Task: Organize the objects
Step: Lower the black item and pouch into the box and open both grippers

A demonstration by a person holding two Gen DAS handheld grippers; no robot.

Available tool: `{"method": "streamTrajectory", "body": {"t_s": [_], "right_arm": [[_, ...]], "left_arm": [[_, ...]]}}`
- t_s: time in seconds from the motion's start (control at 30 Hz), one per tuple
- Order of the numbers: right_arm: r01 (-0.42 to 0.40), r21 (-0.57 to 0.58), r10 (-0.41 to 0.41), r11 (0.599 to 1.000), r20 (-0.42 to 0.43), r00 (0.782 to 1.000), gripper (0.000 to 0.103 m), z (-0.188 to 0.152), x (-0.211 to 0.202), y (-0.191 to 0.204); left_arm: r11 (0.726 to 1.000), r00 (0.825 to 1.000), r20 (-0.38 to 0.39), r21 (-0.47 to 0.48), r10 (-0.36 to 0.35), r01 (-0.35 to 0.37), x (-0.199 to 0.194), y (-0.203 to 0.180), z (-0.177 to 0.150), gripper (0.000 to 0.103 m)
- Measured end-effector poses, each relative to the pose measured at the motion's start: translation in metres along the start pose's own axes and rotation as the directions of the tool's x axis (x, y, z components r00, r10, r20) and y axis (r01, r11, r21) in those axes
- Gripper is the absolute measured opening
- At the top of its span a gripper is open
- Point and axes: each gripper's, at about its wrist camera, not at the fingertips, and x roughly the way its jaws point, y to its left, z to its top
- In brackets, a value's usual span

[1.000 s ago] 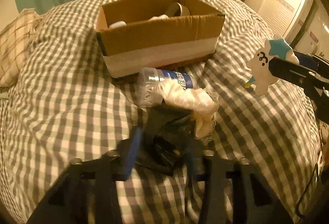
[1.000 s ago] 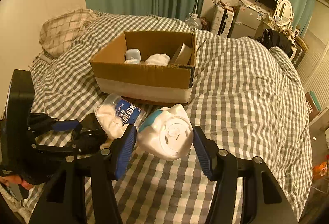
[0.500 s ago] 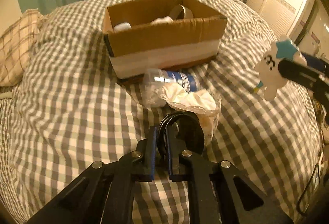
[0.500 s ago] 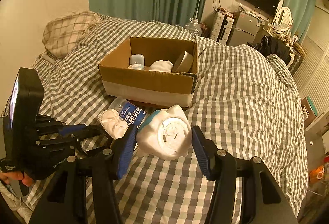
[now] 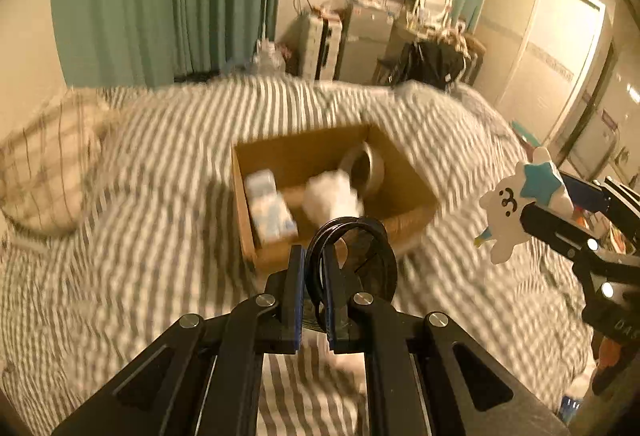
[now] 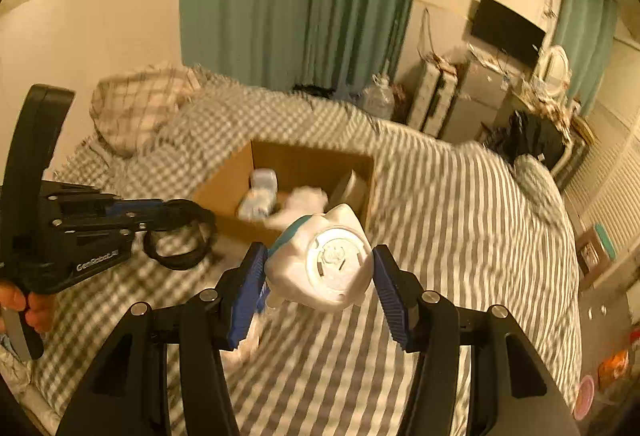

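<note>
My left gripper [image 5: 314, 264] is shut on a black ring-shaped band [image 5: 360, 256] and holds it in the air in front of an open cardboard box [image 5: 304, 152]. The right wrist view shows that left gripper [image 6: 166, 210] from the side, with the black band [image 6: 180, 236] hanging from its tips. My right gripper [image 6: 320, 272] is shut on a white and teal animal figure [image 6: 324, 268], also raised near the box [image 6: 224, 188]. The left wrist view has the same figure [image 5: 516, 204] in the right gripper [image 5: 548, 200] at the right edge.
The box sits on a checked bed cover [image 6: 440, 196] and holds a blue-white pack [image 5: 268, 208], a crumpled white thing [image 5: 332, 196] and a metallic roll [image 5: 366, 168]. A checked pillow [image 6: 140, 104] lies at the left. A person's hand [image 6: 24, 308] grips the left tool. Furniture stands beyond the bed.
The left gripper closed on the black band and lifted it off the bed. Both grippers rose, so the box now shows from above. The bottle and white cloth dropped out of sight.
</note>
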Motion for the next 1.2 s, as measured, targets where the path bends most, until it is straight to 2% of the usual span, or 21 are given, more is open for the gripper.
{"method": "streamTrajectory", "body": {"t_s": [0.17, 0.33, 0.43, 0.57, 0.63, 0.77, 0.87, 0.93, 1.0, 1.07, 1.1, 1.2], "right_arm": [[-0.011, -0.033, 0.012, 0.999, 0.032, 0.999, 0.053, 0.049, 0.025, -0.004], [-0.013, -0.036, 0.013, 0.999, -0.006, 1.0, 0.053, 0.073, 0.08, -0.01], [-0.032, -0.023, 0.031, 0.999, -0.051, 0.998, 0.053, 0.075, 0.116, -0.018], [-0.029, -0.014, 0.028, 0.999, -0.083, 0.996, 0.053, 0.069, 0.148, -0.027], [-0.038, 0.007, 0.038, 0.999, -0.08, 0.996, 0.053, 0.065, 0.158, -0.031], [-0.06, 0.05, 0.063, 0.997, -0.068, 0.996, 0.054, 0.059, 0.165, -0.038], [-0.045, 0.062, 0.049, 0.997, -0.063, 0.997, 0.067, 0.055, 0.158, -0.039], [-0.036, 0.069, 0.039, 0.997, -0.049, 0.998, 0.068, 0.054, 0.146, -0.041], [-0.028, 0.072, 0.03, 0.997, -0.038, 0.999, 0.071, 0.052, 0.132, -0.04], [-0.015, 0.063, 0.018, 0.998, -0.033, 0.999, 0.073, 0.051, 0.115, -0.038], [-0.007, 0.057, 0.008, 0.998, -0.026, 1.0, 0.075, 0.05, 0.104, -0.037], [0.009, 0.057, -0.008, 0.998, -0.003, 1.0, 0.08, 0.048, 0.078, -0.034]], "left_arm": [[1.0, 0.999, 0.049, 0.005, 0.015, -0.015, 0.01, 0.003, 0.045, 0.008], [0.996, 0.996, 0.048, 0.02, 0.081, -0.082, 0.045, 0.006, 0.062, 0.008], [0.999, 0.998, 0.011, -0.002, 0.054, -0.054, 0.069, 0.011, 0.063, 0.008], [0.996, 0.996, -0.001, 0.028, 0.09, -0.09, 0.096, 0.009, 0.063, 0.008], [0.996, 0.996, -0.01, 0.031, 0.083, -0.083, 0.105, 0.008, 0.061, 0.008], [0.995, 0.996, -0.022, 0.048, 0.087, -0.086, 0.11, 0.007, 0.056, 0.008], [0.996, 0.996, -0.039, 0.052, 0.08, -0.078, 0.107, 0.003, 0.053, 0.012], [0.996, 0.996, -0.039, 0.042, 0.079, -0.077, 0.102, 0.004, 0.05, 0.014], [0.996, 0.996, -0.038, 0.035, 0.084, -0.082, 0.092, 0.004, 0.045, 0.025], [0.995, 0.995, -0.028, 0.037, 0.092, -0.091, 0.082, 0.003, 0.042, 0.059], [0.994, 0.995, -0.011, 0.037, 0.099, -0.099, 0.073, 0.003, 0.04, 0.069], [0.993, 0.994, 0.025, 0.038, 0.111, -0.111, 0.048, 0.004, 0.034, 0.076]]}}
